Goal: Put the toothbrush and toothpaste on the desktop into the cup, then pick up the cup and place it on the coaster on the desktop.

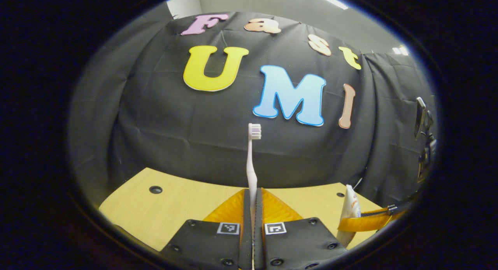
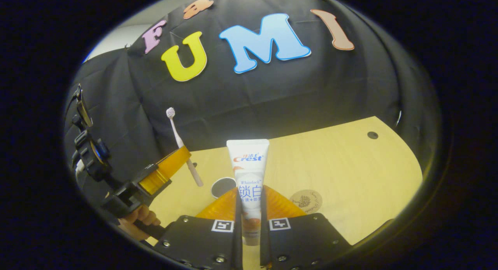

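A pale pink toothbrush stands upright, bristles at the top, with my left gripper shut on its handle. The white toothpaste tube points up between the fingers of my right gripper, which is shut on its lower part. In the right gripper view the left gripper hangs at the left, holding the toothbrush above the table. Just beyond my right fingers sits the cup, seen from above as a dark opening with a white rim. The round brown coaster lies flat to its right.
The light wooden desktop has a small dark hole at the far right and another hole at the left. A hand grips the left tool's handle. The right gripper's orange finger and toothpaste show low right in the left gripper view.
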`<state>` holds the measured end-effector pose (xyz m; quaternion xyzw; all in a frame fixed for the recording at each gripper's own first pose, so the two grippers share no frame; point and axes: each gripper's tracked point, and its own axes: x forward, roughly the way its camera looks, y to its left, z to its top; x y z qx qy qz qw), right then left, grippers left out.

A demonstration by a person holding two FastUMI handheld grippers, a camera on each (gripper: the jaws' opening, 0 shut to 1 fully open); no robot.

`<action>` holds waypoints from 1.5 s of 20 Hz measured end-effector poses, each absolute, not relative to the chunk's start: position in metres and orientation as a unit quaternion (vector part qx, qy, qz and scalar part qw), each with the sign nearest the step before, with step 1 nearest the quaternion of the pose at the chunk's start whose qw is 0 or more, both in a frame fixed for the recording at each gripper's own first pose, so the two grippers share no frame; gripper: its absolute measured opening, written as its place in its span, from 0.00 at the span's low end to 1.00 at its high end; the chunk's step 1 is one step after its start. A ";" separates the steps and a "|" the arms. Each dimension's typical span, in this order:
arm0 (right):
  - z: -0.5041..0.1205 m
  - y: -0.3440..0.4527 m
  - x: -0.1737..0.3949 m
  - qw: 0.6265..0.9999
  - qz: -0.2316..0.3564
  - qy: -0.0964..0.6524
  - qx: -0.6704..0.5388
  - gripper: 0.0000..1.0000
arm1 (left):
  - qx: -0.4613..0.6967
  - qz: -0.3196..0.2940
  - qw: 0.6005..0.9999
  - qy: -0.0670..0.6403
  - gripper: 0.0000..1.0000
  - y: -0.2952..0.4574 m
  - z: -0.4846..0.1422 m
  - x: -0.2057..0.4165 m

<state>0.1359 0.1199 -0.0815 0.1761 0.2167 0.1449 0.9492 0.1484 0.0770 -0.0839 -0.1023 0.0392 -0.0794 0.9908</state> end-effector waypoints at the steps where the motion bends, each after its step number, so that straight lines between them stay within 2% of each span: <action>1: -0.081 0.120 0.138 0.950 0.142 0.217 0.176 0.18 | -0.102 -0.076 0.991 0.041 0.09 0.079 -0.090 0.156; 9: -0.092 0.120 0.148 0.952 0.120 0.229 0.162 0.18 | -0.106 -0.077 0.989 0.076 0.09 0.085 -0.151 0.202; 14: -0.100 0.122 0.147 0.951 0.117 0.241 0.152 0.18 | -0.106 -0.077 0.986 0.107 0.09 0.084 -0.183 0.209; 19: -0.105 0.125 0.149 0.948 0.117 0.251 0.155 0.18 | -0.101 -0.088 0.983 0.125 0.15 0.082 -0.195 0.202; 20: -0.104 0.126 0.149 0.948 0.119 0.253 0.156 0.18 | -0.099 -0.088 0.983 0.127 0.20 0.082 -0.195 0.200; 21: -0.105 0.128 0.149 0.947 0.121 0.254 0.154 0.18 | -0.098 -0.093 0.982 0.130 0.31 0.081 -0.196 0.199; 24: -0.106 0.130 0.145 0.945 0.127 0.261 0.151 0.18 | -0.109 -0.099 0.980 0.135 0.47 0.080 -0.195 0.193; 26: -0.105 0.133 0.146 0.944 0.130 0.261 0.154 0.18 | -0.113 -0.097 0.980 0.131 0.84 0.083 -0.192 0.190; 27: -0.104 0.135 0.149 0.943 0.132 0.261 0.156 0.18 | -0.112 -0.093 0.981 0.129 0.89 0.086 -0.190 0.189; 30: -0.095 0.142 0.157 0.944 0.140 0.252 0.160 0.18 | -0.111 -0.088 0.982 0.121 0.92 0.092 -0.181 0.182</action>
